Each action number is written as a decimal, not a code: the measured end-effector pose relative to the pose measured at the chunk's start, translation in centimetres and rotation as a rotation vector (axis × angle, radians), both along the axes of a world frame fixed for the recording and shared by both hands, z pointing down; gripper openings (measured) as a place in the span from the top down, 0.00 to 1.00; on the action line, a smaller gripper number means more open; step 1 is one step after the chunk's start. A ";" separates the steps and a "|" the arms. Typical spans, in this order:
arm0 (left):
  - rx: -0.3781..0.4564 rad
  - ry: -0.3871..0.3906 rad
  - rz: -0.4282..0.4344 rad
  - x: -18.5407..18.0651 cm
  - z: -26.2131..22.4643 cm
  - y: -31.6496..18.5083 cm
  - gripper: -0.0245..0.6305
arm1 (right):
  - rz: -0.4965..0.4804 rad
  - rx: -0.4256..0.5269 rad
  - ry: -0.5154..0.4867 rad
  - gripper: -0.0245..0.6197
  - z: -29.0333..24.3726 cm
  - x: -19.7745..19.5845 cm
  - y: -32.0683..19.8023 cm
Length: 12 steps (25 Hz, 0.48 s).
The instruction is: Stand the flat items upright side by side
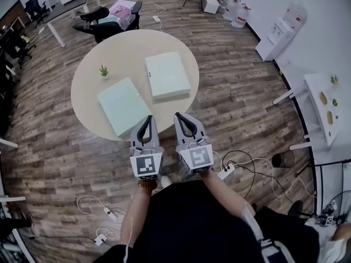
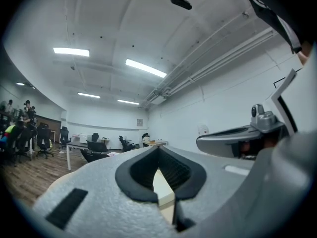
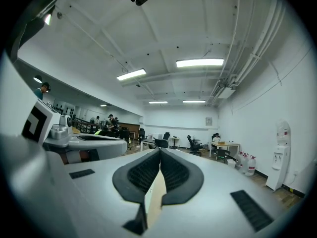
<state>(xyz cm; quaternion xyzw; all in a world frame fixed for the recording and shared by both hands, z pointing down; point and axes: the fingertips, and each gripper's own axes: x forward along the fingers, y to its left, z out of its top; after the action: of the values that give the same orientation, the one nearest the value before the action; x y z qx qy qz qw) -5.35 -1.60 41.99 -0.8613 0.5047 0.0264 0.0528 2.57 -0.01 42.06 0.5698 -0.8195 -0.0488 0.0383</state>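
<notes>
Two flat boxes [image 1: 167,74] [image 1: 124,106] lie flat mid-tabletop [image 1: 90,81]; left gripper [image 1: 145,125], right gripper [image 1: 185,121] at near edge, fingers together, empty.

Left tongs [image 1: 145,126] and right tongs [image 1: 184,123] side by side, held about level, jaws closed, nothing between them.

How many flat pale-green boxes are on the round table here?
2. The near box lies flat at the front-left edge of the table; the far box lies flat right of centre, farther back. Nothing seems hidden.
</notes>
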 end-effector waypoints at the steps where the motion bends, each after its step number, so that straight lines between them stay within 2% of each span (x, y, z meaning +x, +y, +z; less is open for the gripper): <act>1: 0.001 -0.003 -0.001 0.4 0.2 -0.8 0.96 | -0.003 0.001 -0.001 0.96 -0.1 0.3 -0.8; 7: -0.016 -0.032 -0.005 2.3 0.8 -4.7 0.96 | -0.011 0.004 -0.008 0.96 -0.2 2.3 -5.1; 12: -0.024 -0.017 -0.011 3.8 0.8 -7.6 0.96 | -0.026 -0.010 -0.016 0.96 0.2 3.6 -8.2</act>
<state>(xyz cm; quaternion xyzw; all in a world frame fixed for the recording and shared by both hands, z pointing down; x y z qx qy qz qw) -1.59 -9.17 42.79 -0.8593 0.5091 0.0128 0.0468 6.22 -8.23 42.25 0.5594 -0.8272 -0.0406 0.0337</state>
